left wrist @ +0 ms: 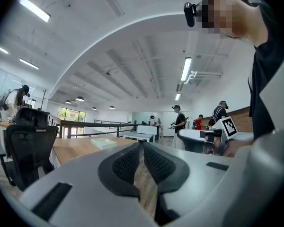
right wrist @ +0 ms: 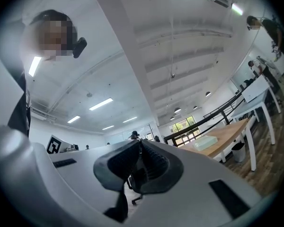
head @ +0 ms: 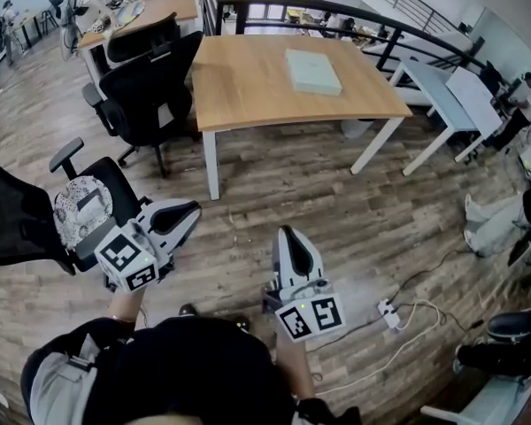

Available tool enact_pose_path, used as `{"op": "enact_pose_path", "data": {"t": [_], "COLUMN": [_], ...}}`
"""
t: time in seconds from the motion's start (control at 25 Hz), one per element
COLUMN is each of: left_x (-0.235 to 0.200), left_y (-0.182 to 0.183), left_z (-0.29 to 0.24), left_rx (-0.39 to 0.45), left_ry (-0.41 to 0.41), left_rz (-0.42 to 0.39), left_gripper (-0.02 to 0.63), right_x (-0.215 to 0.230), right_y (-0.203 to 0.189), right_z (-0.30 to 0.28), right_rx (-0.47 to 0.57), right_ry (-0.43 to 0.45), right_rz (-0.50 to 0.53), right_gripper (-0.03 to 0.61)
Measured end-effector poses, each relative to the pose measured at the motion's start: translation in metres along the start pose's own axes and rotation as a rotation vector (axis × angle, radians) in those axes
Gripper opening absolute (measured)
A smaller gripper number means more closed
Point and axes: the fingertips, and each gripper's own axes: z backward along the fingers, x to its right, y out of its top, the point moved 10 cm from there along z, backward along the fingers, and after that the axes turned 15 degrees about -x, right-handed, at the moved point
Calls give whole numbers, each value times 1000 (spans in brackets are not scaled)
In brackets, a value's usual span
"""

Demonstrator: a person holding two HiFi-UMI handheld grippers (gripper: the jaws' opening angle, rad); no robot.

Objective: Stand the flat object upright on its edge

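- Both jaw pairs are pressed together with nothing between them: my left gripper and my right gripper.
- Pale green flat object lies flat on the wooden table, well ahead of me.
- Marker cubes carry black-and-white square patterns.

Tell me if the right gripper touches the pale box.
Apart. Head view shows the right gripper over the floor, the pale box away on the table.
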Motion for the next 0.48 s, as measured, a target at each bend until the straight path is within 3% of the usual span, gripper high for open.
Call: {"op": "enact_pose_path", "data": {"t": [0.28, 0.48], "left_x": [29, 48], "left_y": [4, 7], "left_z": [-35, -53], "left_rx": [-12, -27], "left_ry": [-38, -47], "left_rz": [-8, -13], "left_gripper": [40, 40], "right_x": [28, 43], "right_y": [-1, 3], "right_z": [34, 52], "right_rx": [3, 14], "right_ry": [-26, 3], "right_rz": [-19, -26], "right_gripper": [32, 32]}}
